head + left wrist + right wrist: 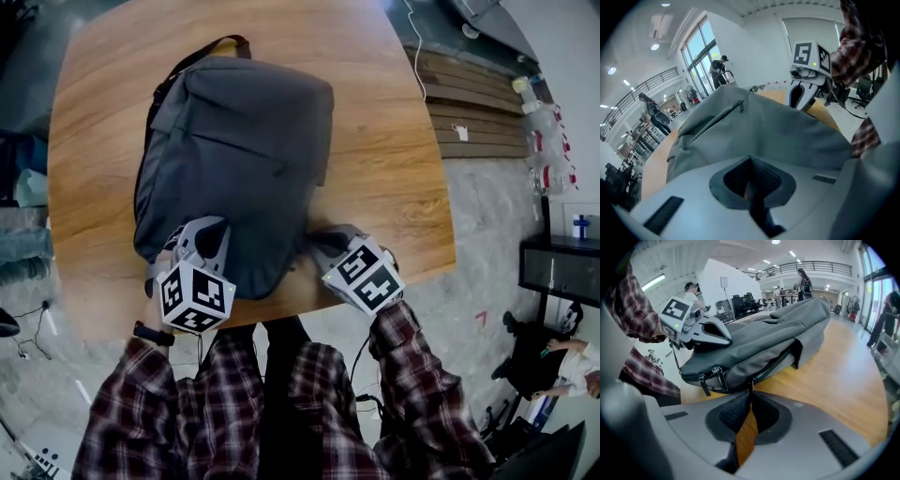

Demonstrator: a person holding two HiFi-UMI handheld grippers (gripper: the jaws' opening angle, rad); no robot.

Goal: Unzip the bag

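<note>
A grey backpack (234,141) lies flat on the wooden table (394,169), its black top handle (230,42) at the far end. My left gripper (208,230) sits on the bag's near-left corner; in the left gripper view its jaws (750,159) are shut with the grey fabric (778,131) right at their tips. My right gripper (323,242) is at the near-right corner. In the right gripper view its jaws (751,391) are shut on a small zipper pull (751,383) at the bag's lower edge. Two more black pulls (710,378) hang to the left.
The table's near edge (412,277) runs just under both grippers, with my plaid sleeves (309,403) below it. Bare wood lies right of the bag. Bottles (544,122) and a black cabinet (562,267) stand off to the right; a person (572,361) sits there.
</note>
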